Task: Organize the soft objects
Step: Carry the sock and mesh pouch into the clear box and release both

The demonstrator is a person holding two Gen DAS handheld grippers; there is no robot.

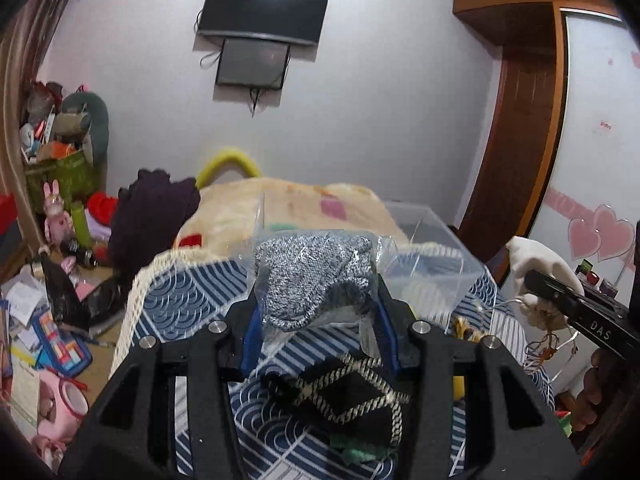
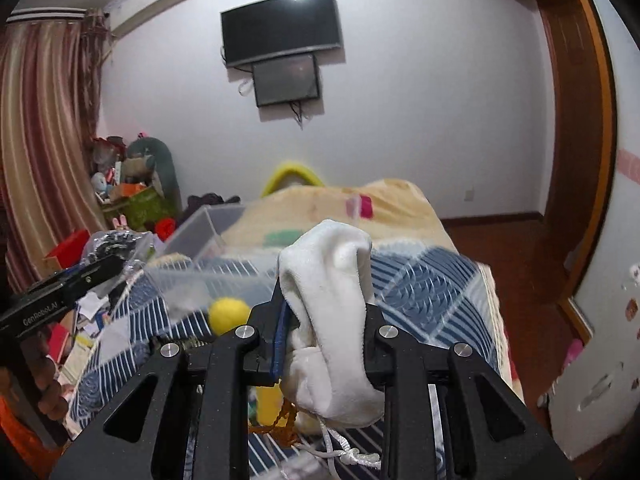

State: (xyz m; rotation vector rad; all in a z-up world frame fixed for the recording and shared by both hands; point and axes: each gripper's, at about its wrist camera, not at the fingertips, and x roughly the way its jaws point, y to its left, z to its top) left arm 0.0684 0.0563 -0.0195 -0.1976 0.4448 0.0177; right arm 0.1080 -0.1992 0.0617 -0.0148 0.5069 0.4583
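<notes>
My left gripper (image 1: 316,312) is shut on a grey knitted item in a clear plastic bag (image 1: 312,276) and holds it above the bed. A black knit piece with cream diamond trim (image 1: 340,400) lies on the blue patterned quilt (image 1: 180,300) below it. My right gripper (image 2: 326,320) is shut on a white plush cloth pouch (image 2: 332,292) with a white cord hanging from it. The pouch also shows at the right of the left wrist view (image 1: 536,264). A clear plastic storage box (image 1: 424,248) stands on the bed ahead.
A yellow ball (image 2: 228,314) lies on the quilt. A beige blanket (image 1: 288,204) covers the far bed. Dark clothes (image 1: 156,208) hang at the bed's left. Toys, papers and a green bin (image 1: 64,172) crowd the floor on the left. A wardrobe (image 1: 592,160) stands on the right.
</notes>
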